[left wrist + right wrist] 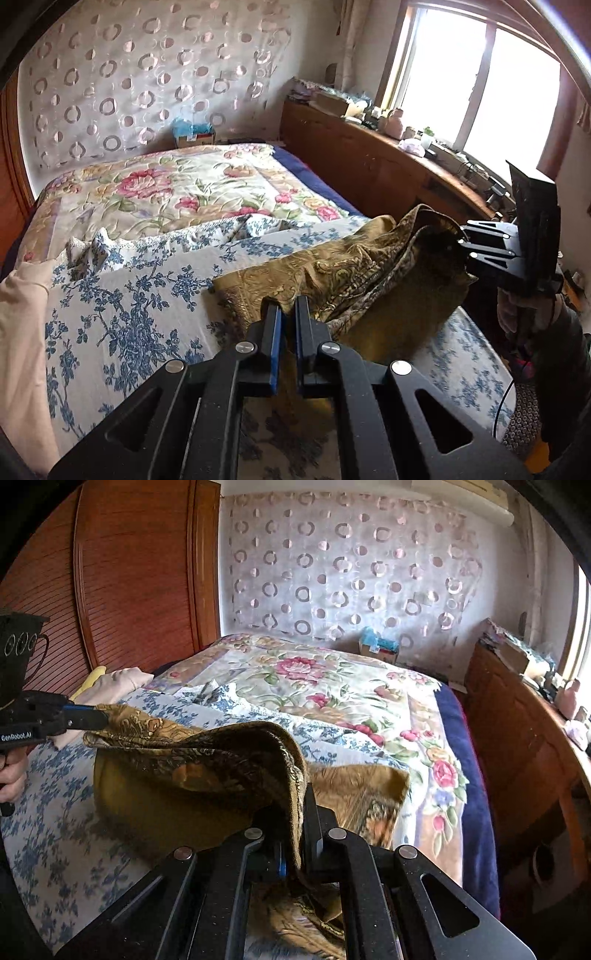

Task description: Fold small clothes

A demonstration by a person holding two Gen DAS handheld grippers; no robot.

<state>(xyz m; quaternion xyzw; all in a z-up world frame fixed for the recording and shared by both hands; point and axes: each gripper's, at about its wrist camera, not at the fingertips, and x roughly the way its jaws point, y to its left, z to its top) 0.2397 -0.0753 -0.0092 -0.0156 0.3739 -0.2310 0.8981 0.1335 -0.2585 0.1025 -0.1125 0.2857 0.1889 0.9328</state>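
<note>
A golden-brown paisley garment lies partly lifted off the blue-flowered sheet. My left gripper is shut on one edge of it, and the cloth runs down between the blue pads. In the right wrist view the left gripper pinches a raised corner at the far left. My right gripper is shut on another edge of the garment, which drapes over its fingers in a hump. The left wrist view has the right gripper holding that edge up at the right. The garment's far part rests flat on the bed.
The bed carries a blue-flowered sheet and a rose-patterned quilt behind it. A beige cloth lies at the left edge. A cluttered wooden cabinet runs under the window, and a wooden wardrobe stands on the other side.
</note>
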